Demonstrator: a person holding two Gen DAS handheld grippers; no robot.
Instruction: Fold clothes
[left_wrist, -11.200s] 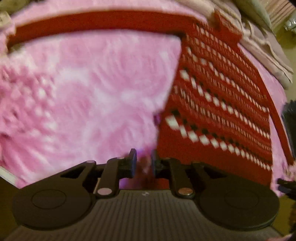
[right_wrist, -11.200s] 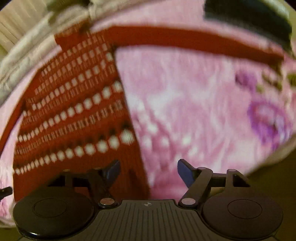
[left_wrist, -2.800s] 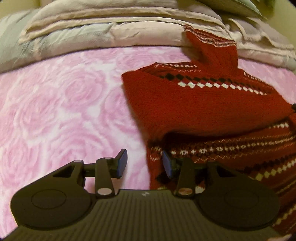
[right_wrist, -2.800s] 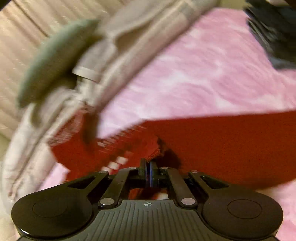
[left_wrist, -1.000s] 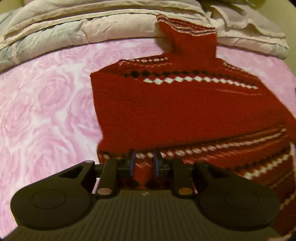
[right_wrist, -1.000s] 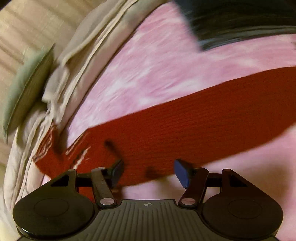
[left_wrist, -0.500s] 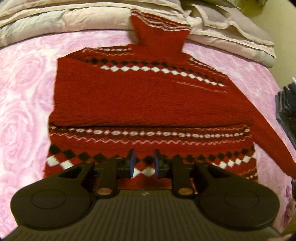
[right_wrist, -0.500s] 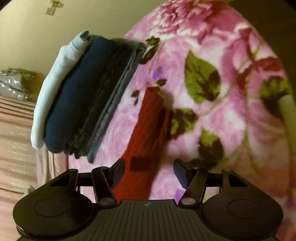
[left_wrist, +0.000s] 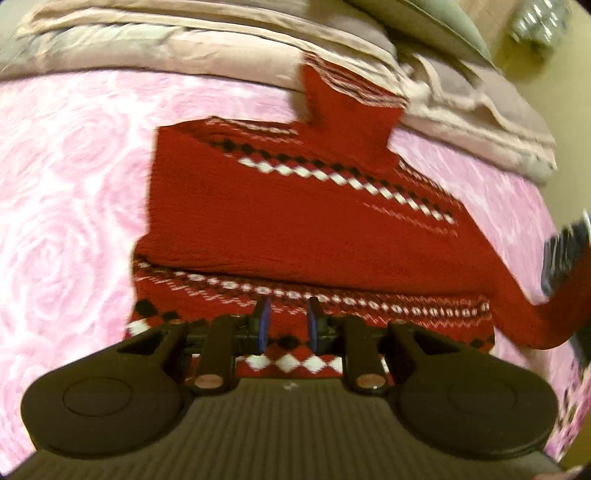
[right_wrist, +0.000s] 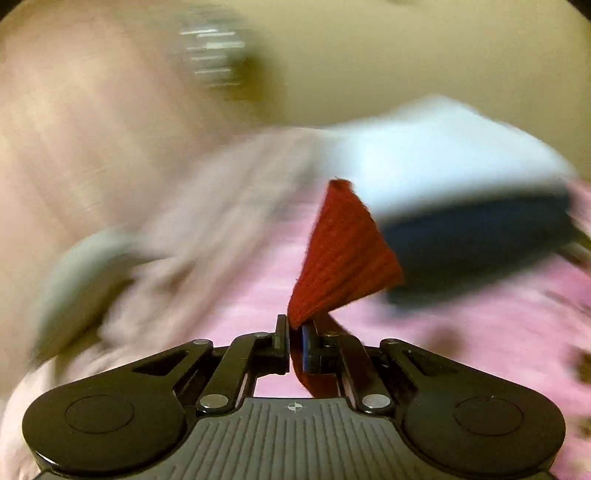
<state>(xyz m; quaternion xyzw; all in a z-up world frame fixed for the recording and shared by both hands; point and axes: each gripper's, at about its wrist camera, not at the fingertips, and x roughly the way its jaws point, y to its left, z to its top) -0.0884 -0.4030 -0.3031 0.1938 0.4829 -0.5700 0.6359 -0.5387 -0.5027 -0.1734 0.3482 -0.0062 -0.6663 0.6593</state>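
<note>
Pinching a red cuff over the bed

Right tongs (right_wrist: 294, 343) are clenched on the ribbed cuff (right_wrist: 341, 254) of the red sweater (left_wrist: 295, 221), lifting it near a blurred stack of folded clothes (right_wrist: 461, 192). Left tongs (left_wrist: 285, 325) hover slightly parted and empty above the sweater's patterned hem. The sweater lies spread on the pink bed cover (left_wrist: 62, 221), one sleeve folded across its body.

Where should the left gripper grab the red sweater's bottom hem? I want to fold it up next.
Take the red sweater at its near hem, from the near edge, fingers sliding flat under it. The hem lies flat just below the left gripper, which is slightly open.
</note>
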